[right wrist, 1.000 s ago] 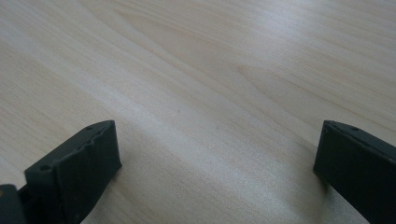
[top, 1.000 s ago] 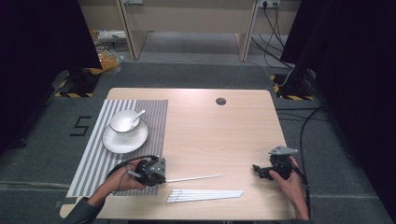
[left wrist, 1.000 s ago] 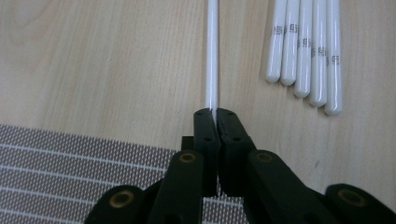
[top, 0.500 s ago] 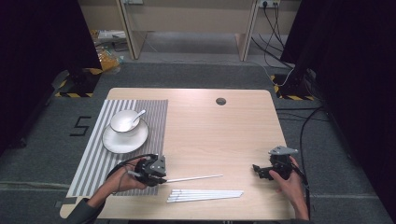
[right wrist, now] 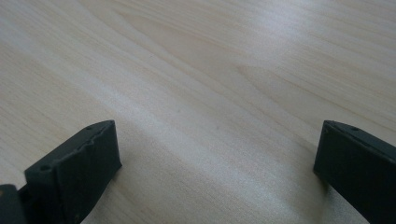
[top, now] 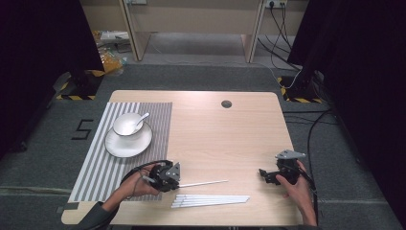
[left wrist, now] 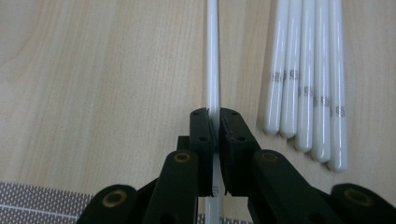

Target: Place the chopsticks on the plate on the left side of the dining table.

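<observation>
My left gripper lies low over the table's front left, beside the striped placemat. Its jaws have just been closing and are shut on a single white chopstick, which runs straight ahead from between the pads and lies along the table. Several more white chopsticks lie side by side just to its right, as a row near the front edge. My right gripper rests at the front right, open, with bare wood between its jaws.
On the placemat at the left stands a white plate carrying a white bowl with a spoon in it. A round cable hole sits near the table's far edge.
My left gripper has shifted slightly to the right along the single chopstick. The right gripper has stayed where it was.
</observation>
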Demonstrator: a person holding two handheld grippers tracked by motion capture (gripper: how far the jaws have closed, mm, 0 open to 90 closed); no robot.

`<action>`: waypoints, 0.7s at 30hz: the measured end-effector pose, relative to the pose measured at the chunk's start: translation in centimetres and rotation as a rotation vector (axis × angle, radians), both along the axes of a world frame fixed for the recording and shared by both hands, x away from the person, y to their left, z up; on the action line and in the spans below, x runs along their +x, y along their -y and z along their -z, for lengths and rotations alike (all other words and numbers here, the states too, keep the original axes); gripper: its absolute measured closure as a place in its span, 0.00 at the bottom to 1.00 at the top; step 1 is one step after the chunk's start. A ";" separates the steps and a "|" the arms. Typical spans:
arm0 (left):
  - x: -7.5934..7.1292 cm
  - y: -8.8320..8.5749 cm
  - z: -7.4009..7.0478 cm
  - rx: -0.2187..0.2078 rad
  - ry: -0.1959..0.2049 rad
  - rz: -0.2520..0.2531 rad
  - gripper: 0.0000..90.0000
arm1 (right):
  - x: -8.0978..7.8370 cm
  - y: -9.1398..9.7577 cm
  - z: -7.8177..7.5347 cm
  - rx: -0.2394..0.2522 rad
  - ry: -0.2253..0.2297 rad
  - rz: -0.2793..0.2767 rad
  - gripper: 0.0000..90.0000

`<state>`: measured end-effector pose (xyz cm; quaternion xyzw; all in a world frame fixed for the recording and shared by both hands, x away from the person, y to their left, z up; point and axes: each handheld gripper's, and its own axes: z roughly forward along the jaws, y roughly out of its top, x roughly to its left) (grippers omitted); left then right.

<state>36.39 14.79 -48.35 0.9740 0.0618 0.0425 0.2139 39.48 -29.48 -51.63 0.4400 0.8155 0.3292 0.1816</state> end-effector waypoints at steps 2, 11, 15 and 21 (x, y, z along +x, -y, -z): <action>-0.1 -0.2 -0.1 0.018 0.003 0.012 0.93 | 0.0 0.0 0.0 0.000 0.000 0.000 0.00; -0.5 -3.1 -0.4 0.086 0.005 0.000 0.93 | 0.0 0.0 0.0 0.000 0.001 0.000 0.00; -0.7 -5.0 -0.4 0.103 -0.001 -0.023 0.93 | 0.0 0.0 0.0 0.000 0.000 0.000 0.00; -1.0 -7.2 -0.6 0.129 0.007 -0.056 0.93 | 0.0 0.0 0.0 0.000 0.000 0.000 0.00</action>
